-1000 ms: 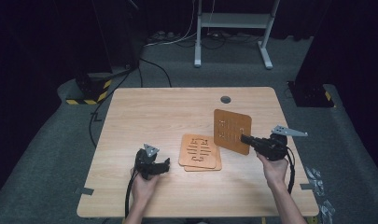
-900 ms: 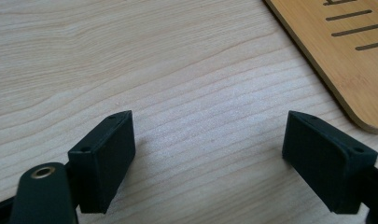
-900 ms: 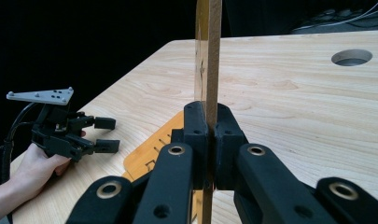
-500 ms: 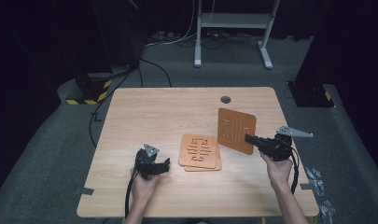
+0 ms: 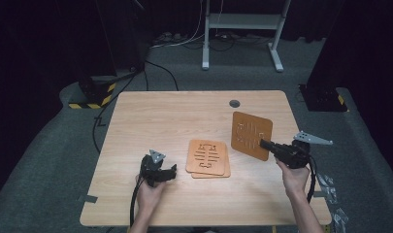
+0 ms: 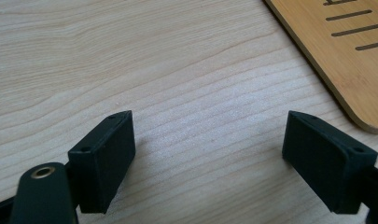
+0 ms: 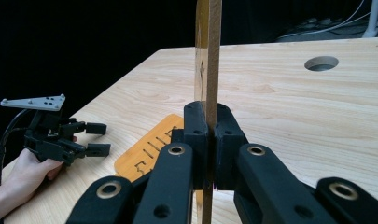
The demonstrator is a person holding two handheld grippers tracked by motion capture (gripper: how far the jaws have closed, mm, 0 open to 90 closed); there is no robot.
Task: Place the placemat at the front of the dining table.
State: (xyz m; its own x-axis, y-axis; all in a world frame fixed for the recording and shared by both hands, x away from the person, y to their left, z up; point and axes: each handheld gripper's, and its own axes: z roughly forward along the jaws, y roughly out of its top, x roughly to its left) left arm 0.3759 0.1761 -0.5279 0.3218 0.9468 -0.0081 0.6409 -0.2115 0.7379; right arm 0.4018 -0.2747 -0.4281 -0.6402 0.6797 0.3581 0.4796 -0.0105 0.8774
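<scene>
Clamped between the jaws of the right gripper (image 5: 266, 143) is a thin orange-brown wooden panel (image 5: 251, 135) with cut slots, held upright on edge above the right part of the light wooden surface (image 5: 174, 116); in the right gripper view the panel (image 7: 208, 56) is seen edge-on, rising straight up from the closed jaws of that gripper (image 7: 208, 140). The gripper is carried by the person's right hand (image 5: 293, 175), with its grey three-cornered plate pointing to the right. Two more slotted panels (image 5: 208, 158) are noted lying flat in a stack near the middle of the surface, one slightly offset on the other, apart from the held panel. The left gripper (image 5: 172, 171) is rested low on the surface in the person's left hand (image 5: 149, 191), just left of the stack and not touching it. Its jaws are spread wide with nothing between them; in the left gripper view bare wood grain is seen between them (image 6: 209, 149), and a corner of the stacked panel (image 6: 345, 60) is seen at the upper right. A round cable hole (image 5: 234, 103) is noted near the far edge of the surface.
</scene>
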